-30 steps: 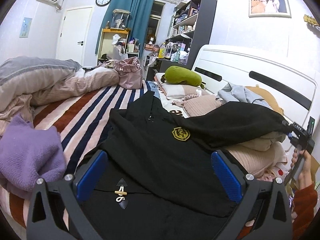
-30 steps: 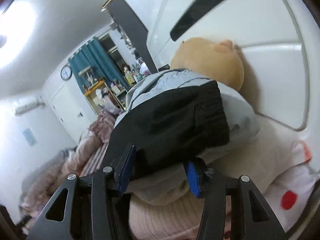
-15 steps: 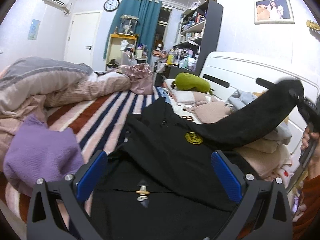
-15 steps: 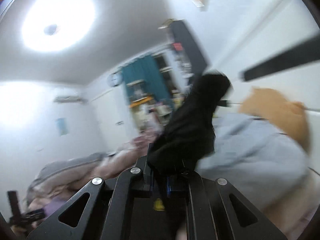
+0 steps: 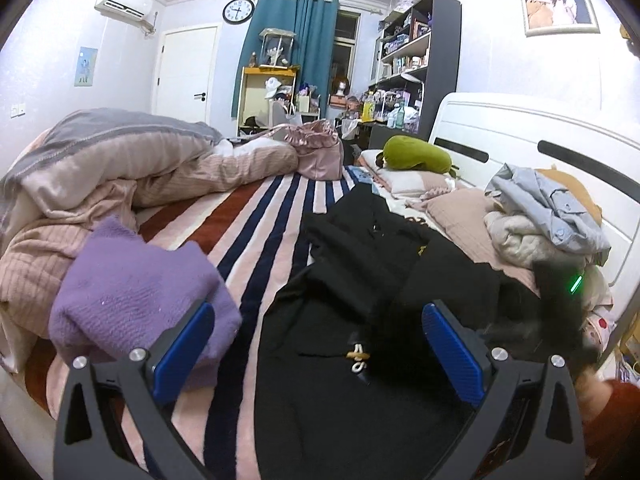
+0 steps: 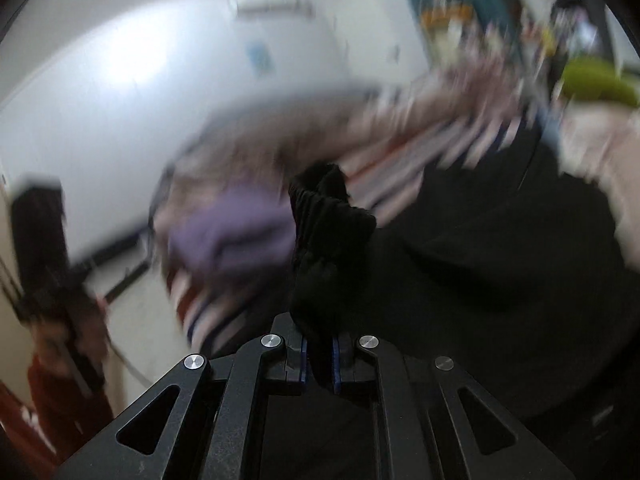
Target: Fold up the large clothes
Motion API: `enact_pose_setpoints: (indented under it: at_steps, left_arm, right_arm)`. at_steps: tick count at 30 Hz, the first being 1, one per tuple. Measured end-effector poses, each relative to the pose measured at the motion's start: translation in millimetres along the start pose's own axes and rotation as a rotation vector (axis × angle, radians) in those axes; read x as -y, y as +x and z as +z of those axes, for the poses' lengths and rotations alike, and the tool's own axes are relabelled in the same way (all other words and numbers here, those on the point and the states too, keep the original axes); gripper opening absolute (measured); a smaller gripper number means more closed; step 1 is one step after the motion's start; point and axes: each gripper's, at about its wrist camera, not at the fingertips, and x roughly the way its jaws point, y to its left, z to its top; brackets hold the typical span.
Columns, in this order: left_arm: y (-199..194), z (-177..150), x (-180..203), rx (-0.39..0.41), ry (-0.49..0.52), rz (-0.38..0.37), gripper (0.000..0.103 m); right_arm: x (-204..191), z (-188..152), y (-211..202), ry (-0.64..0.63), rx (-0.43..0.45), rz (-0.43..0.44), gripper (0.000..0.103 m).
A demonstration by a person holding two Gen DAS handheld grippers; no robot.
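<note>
A large black coat (image 5: 360,280) with a toggle button (image 5: 357,356) lies spread on the striped bed. My left gripper (image 5: 318,352) is open and empty, hovering over the coat's lower part. My right gripper (image 6: 319,360) is shut on the coat's black sleeve cuff (image 6: 328,216), which stands up out of the jaws over the coat body (image 6: 500,260). The right wrist view is blurred by motion. The right gripper also shows at the right edge of the left wrist view (image 5: 560,300), with a green light.
A purple sweater (image 5: 132,292) lies on the bed at the left, with a pink-grey duvet (image 5: 120,164) behind it. A pile of grey and cream clothes (image 5: 544,216) and pink pillows sit by the white headboard (image 5: 560,144). A green plush (image 5: 416,156) lies farther back.
The right gripper closed on the sleeve cuff, lifted it off the clothes pile by the headboard and swung it down across the coat. The left gripper stayed open, shifting slightly.
</note>
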Motion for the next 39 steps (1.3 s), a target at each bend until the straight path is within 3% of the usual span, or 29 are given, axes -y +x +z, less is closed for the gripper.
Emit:
enact_pose_setpoints:
  at_steps: [2, 5, 9, 12, 14, 16, 18, 19, 20, 21, 24, 27, 29, 31, 34, 35, 39]
  left_arm:
    - [2.3, -3.4, -1.8, -0.012, 0.004, 0.005, 0.102]
    - [6.6, -5.1, -1.2, -0.027, 0.012, 0.010, 0.102]
    - [18.9, -11.3, 2.1, -0.059, 0.018, 0.004, 0.102]
    - [27.3, -16.8, 6.5, -0.082, 0.015, -0.012, 0.102]
    - [32.7, -21.2, 8.8, -0.101, 0.016, -0.014, 0.102]
    - [38.5, -25.5, 10.4, -0.122, 0.021, -0.012, 0.102]
    - [41.6, -28.8, 9.9, -0.134, 0.021, 0.002, 0.102]
    - [42.1, -29.8, 8.9, -0.137, 0.018, 0.005, 0.102]
    - [42.2, -30.6, 7.6, -0.139, 0.014, 0.007, 0.102]
    - [41.8, -31.9, 5.6, -0.142, 0.009, 0.008, 0.102]
    - [42.6, -37.0, 0.5, -0.149, 0.011, 0.010, 0.102]
    - [46.0, -44.4, -4.9, -0.169, 0.002, 0.012, 0.102]
    - [47.8, -49.4, -8.4, -0.180, -0.009, 0.006, 0.102]
    - [50.1, -55.2, -12.3, -0.189, -0.020, -0.007, 0.102]
    - [57.4, -63.9, -16.4, -0.214, -0.032, -0.031, 0.102]
    - [61.5, -68.0, -18.2, -0.227, -0.037, -0.044, 0.102]
    - [74.7, -83.5, -25.6, -0.273, -0.064, -0.066, 0.102]
  right_arm:
    - [-5.0, -25.3, 17.9, 0.022, -0.063, 0.025, 0.003]
    - [-29.5, -55.0, 29.5, 0.042, -0.077, 0.079, 0.003]
    - [-55.4, -75.3, 47.1, 0.042, -0.163, 0.042, 0.008]
    - [-69.2, -92.9, 51.3, 0.072, -0.191, 0.049, 0.019]
    - [-85.2, -96.2, 37.8, 0.071, -0.166, 0.095, 0.038]
    - [-109.8, -101.6, 17.2, 0.052, -0.102, 0.150, 0.042]
    - [-118.3, -101.9, 10.4, 0.064, -0.068, 0.159, 0.042]
    - [-125.2, -103.9, 16.5, 0.074, -0.074, 0.154, 0.031]
    - [-133.0, -109.3, 23.0, 0.075, -0.093, 0.142, 0.009]
    - [-131.4, -107.7, 35.1, 0.075, -0.120, 0.129, 0.004]
    - [-160.7, -136.1, 72.5, 0.120, -0.194, 0.091, 0.004]
    - [-178.3, -146.1, 77.2, 0.173, -0.175, 0.110, 0.000]
    - [-196.2, -154.1, 62.6, 0.186, -0.148, 0.096, 0.005]
    - [-205.8, -160.9, 30.2, 0.158, -0.067, 0.059, 0.006]
    - [-208.4, -191.7, -49.3, 0.181, 0.087, -0.086, 0.031]
    - [-205.4, -203.6, -79.5, 0.196, 0.125, -0.174, 0.039]
    - [-170.7, -257.1, -187.6, 0.290, 0.194, -0.514, 0.051]
